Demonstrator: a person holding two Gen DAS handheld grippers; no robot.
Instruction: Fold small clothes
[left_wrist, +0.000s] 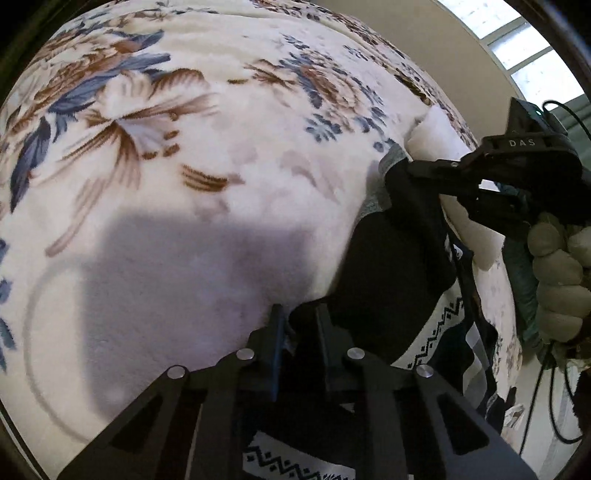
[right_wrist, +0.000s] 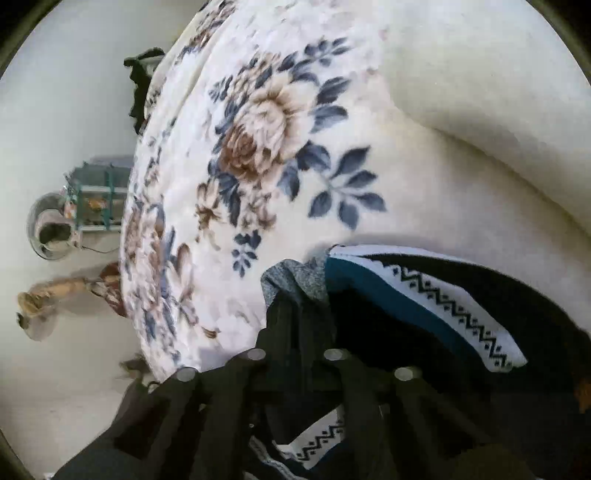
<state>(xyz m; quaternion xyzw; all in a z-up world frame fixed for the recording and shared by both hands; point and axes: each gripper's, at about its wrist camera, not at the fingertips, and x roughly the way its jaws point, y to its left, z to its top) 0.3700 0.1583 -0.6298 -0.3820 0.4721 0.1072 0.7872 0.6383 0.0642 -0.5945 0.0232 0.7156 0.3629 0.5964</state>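
Black knit garment (left_wrist: 391, 273) with white zigzag bands is lying on the floral blanket (left_wrist: 192, 155), near right side. Soft, light, floppy; likely sagging, so gripping edges or corners looks best. Left gripper (left_wrist: 299, 321) is pinching its near edge, jaws narrow. Right gripper (left_wrist: 417, 171) is clamping the far grey-trimmed end. One garment, two grippers.

Floral blanket (left_wrist: 221, 147), beige wall (left_wrist: 424, 29), bright window (left_wrist: 517, 44)

Open floral fleece blanket (left_wrist: 229, 155): wide bare expanse left of black patterned knit garment (left_wrist: 391, 273). Obstacle: raised cream fold of blanket (right_wrist: 480, 122) rising behind the garment.
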